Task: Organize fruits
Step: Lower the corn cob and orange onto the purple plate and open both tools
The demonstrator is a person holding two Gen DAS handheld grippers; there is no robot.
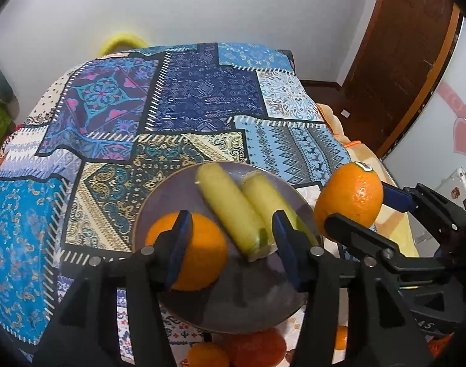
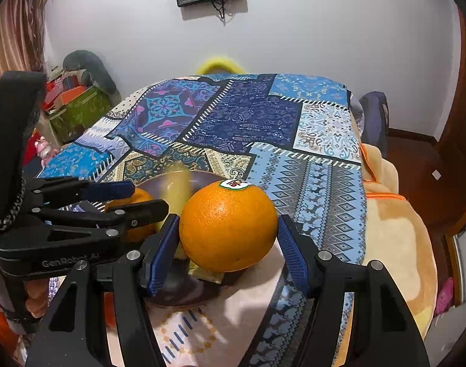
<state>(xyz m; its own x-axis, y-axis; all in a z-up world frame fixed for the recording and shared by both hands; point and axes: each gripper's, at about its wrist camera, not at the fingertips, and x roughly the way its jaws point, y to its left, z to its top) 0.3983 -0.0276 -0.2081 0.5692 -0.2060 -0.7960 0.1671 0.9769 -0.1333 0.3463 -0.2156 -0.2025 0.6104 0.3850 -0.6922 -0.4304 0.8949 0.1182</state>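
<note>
A brown plate (image 1: 233, 312) on the patchwork cloth holds two yellow-green bananas (image 1: 229, 205) and an orange (image 1: 199, 253). My left gripper (image 1: 233, 253) is open above the plate, its left finger in front of that orange. My right gripper (image 2: 226, 244) is shut on a second, stickered orange (image 2: 228, 224) and holds it at the plate's right rim; this orange also shows in the left wrist view (image 1: 350, 198). The plate (image 2: 184, 293) lies partly hidden behind it in the right wrist view.
More oranges (image 1: 208, 354) and a red fruit (image 1: 257, 348) lie on the cloth below the plate's near rim. A peach blanket (image 2: 394, 229) hangs off the table's right side. A dark wooden door (image 1: 410, 61) stands at the right.
</note>
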